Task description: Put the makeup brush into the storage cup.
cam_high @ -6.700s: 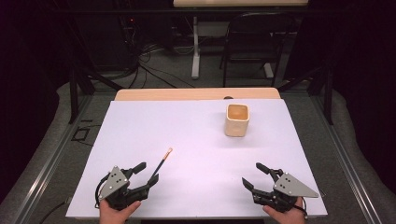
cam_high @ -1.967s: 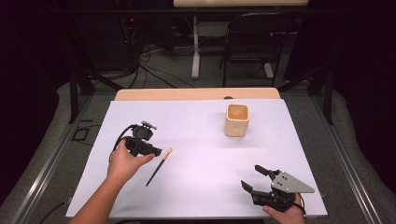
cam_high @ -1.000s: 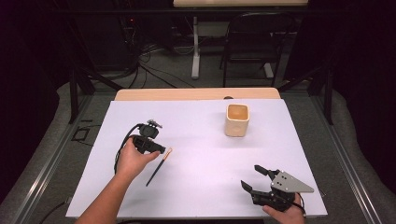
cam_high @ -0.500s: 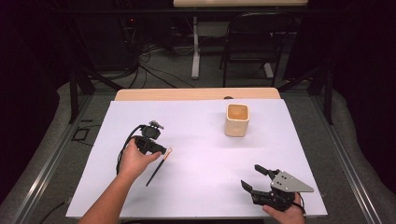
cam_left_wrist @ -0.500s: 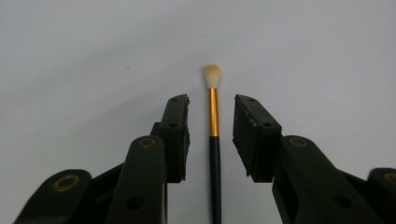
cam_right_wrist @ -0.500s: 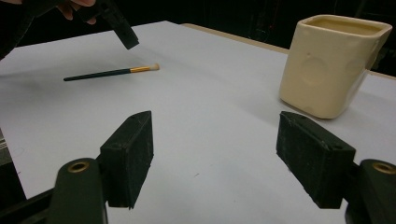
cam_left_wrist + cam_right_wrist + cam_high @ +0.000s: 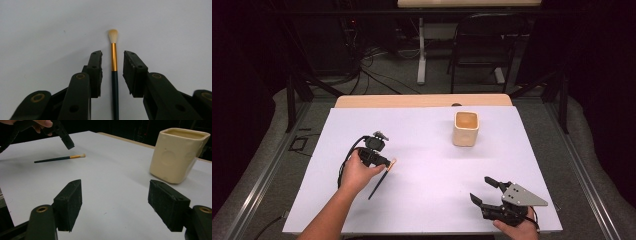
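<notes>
A thin brush with a dark green handle, gold ferrule and cream bristles lies flat on the white table, left of centre. My left gripper hovers open just over its bristle end. In the left gripper view, the brush runs up between the two spread jaws, and the left gripper touches nothing. From the right gripper view, the left gripper hangs slightly above the brush. My right gripper rests open near the front right edge, and in its own view the right gripper holds nothing.
A cream square cup stands upright at the back right of the table, and the same cup shows ahead of the right jaws. A wooden strip borders the far edge. A black chair stands beyond the table.
The left hand came forward from the near edge to the brush. Over the last second it shifted only slightly, settling above the bristle end. The right gripper stayed put.
</notes>
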